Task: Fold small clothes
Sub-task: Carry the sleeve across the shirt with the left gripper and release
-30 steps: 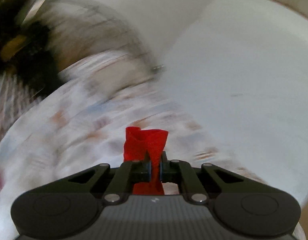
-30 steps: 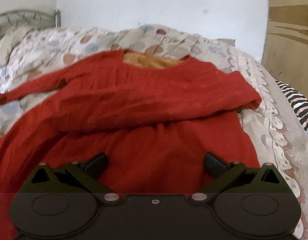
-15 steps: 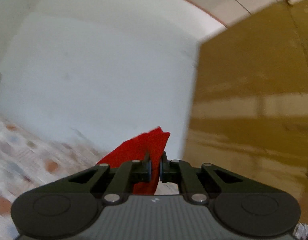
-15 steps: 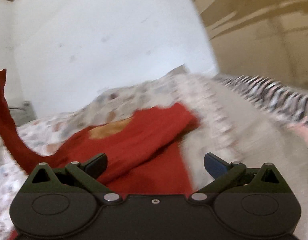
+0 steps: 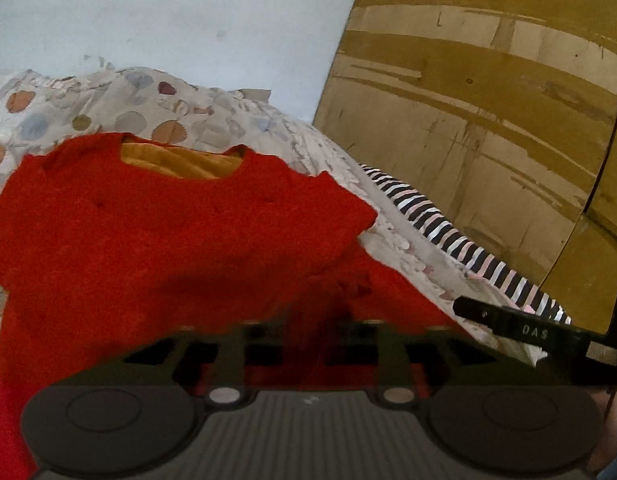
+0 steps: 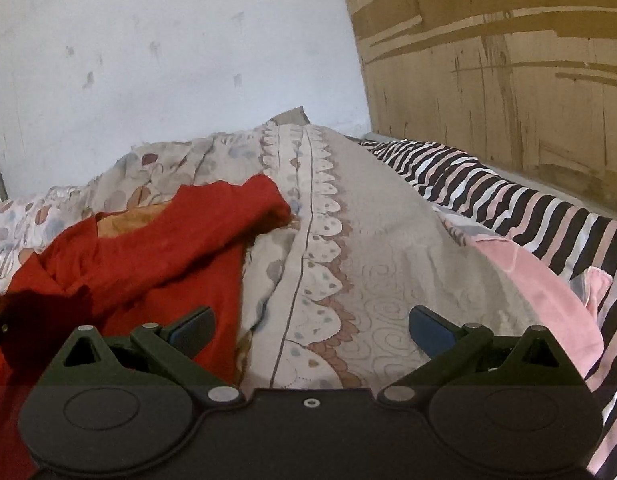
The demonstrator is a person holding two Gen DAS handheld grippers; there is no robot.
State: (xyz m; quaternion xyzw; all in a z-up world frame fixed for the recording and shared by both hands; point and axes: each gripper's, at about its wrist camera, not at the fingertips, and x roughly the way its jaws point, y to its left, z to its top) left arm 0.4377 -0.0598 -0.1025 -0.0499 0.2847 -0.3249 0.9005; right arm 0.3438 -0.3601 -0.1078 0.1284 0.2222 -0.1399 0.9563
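Sleeve now across red garment (image 5: 168, 240) – left gripper (image 5: 308, 344) opening, blurred | right gripper (image 6: 308, 326) agape – striped cloth (image 6: 508, 208)

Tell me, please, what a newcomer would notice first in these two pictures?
The bright red garment catches the eye first: it lies spread on the patterned bed cover, with an orange lining showing at its neckline. To the right of it, a black, white and pink striped cloth runs along the edge of the bed, below the scratched wooden panel. The right gripper stands open over the bed cover, with nothing between its blue fingertips.
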